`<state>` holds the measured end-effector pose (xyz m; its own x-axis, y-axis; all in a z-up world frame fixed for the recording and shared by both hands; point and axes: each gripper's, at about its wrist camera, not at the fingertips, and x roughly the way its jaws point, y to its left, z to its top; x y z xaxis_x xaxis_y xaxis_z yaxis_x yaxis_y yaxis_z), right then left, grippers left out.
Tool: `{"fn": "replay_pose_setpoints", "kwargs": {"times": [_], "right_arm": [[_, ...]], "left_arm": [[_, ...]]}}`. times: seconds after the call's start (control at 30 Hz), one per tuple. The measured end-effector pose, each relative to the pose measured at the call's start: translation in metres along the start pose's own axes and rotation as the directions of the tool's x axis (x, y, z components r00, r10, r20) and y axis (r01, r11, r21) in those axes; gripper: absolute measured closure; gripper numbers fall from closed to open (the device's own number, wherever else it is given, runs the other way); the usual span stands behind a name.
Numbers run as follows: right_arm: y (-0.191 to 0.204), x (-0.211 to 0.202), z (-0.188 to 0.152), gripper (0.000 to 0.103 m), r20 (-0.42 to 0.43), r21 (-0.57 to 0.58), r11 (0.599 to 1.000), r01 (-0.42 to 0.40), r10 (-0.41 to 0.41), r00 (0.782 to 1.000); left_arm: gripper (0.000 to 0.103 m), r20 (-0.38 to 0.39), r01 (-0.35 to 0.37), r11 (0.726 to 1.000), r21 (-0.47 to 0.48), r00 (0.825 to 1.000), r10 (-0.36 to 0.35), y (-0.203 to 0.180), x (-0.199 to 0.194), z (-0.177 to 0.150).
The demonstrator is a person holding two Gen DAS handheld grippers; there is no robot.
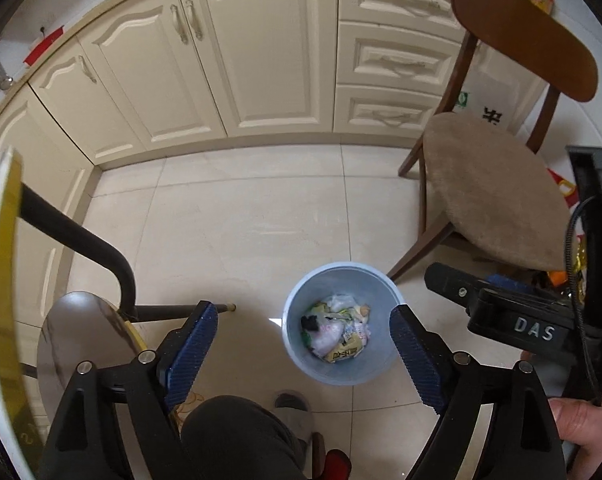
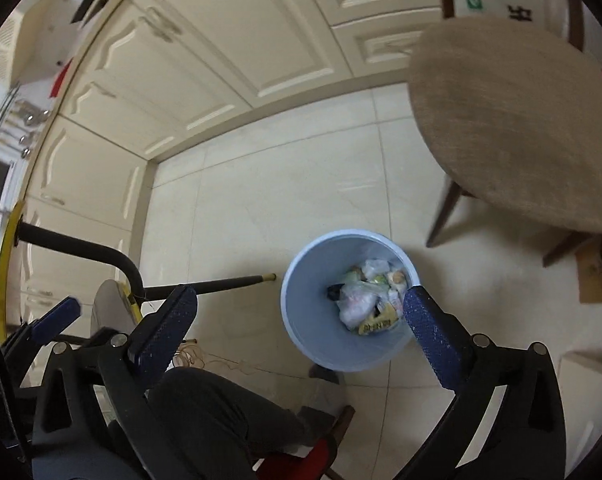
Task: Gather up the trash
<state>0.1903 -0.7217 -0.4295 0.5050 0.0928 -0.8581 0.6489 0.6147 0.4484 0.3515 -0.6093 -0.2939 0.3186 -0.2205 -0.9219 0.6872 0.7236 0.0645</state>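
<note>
Both grippers hung over the blue bin on the floor, left gripper and right gripper each spread wide with nothing between the pads. Trash sat heaped at the bin bottom, so the drop looked done. Risks: a low gripper could clip the rim and tip the light bin; the chair leg stood just beside it, easy to snag. Count: one bin, one chair, two grippers, one trash heap; pieces too jumbled to count.
</note>
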Motion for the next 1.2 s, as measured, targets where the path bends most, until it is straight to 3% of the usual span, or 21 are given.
{"fn": "replay_pose_setpoints", "kwargs": {"times": [0.17,0.33,0.5,0.6,0.8,0.9,1.03,1.2], "right_arm": [[0.008,-0.014,-0.005,0.0,0.0,0.029,1.0,-0.005,0.005,1.0],[0.04,-0.046,-0.014,0.0,0.045,-0.015,1.0,-0.003,0.004,0.999],[0.091,-0.101,-0.032,0.0,0.139,-0.112,0.993,-0.025,0.041,0.99],[0.131,-0.136,-0.047,0.0,0.202,-0.192,0.981,-0.022,0.061,0.977],[0.22,-0.195,-0.093,0.0,0.305,-0.377,0.926,-0.027,0.151,0.94],[0.271,-0.218,-0.126,0.0,0.338,-0.484,0.875,-0.018,0.206,0.918],[0.336,-0.249,-0.179,0.0,0.369,-0.605,0.796,-0.017,0.3,0.88],[0.393,-0.283,-0.244,0.0,0.393,-0.72,0.694,0.003,0.403,0.826]], "left_arm": [[0.017,0.053,-0.017,1.0,0.018,0.998,0.016,-0.001,-0.041,-0.027],[0.017,0.14,-0.001,1.0,0.001,0.99,0.001,0.009,-0.097,-0.055],[0.016,0.279,-0.005,0.998,-0.062,0.96,0.022,0.035,-0.168,-0.09],[0.012,0.369,-0.029,0.992,-0.121,0.927,0.072,0.058,-0.213,-0.12],[0.001,0.515,-0.063,0.956,-0.286,0.831,0.209,0.105,-0.296,-0.2],[0.001,0.553,-0.085,0.927,-0.366,0.781,0.29,0.126,-0.332,-0.25],[0.001,0.564,-0.108,0.882,-0.459,0.732,0.383,0.138,-0.37,-0.314],[0.001,0.568,-0.128,0.818,-0.561,0.66,0.493,0.122,-0.409,-0.391]]}}
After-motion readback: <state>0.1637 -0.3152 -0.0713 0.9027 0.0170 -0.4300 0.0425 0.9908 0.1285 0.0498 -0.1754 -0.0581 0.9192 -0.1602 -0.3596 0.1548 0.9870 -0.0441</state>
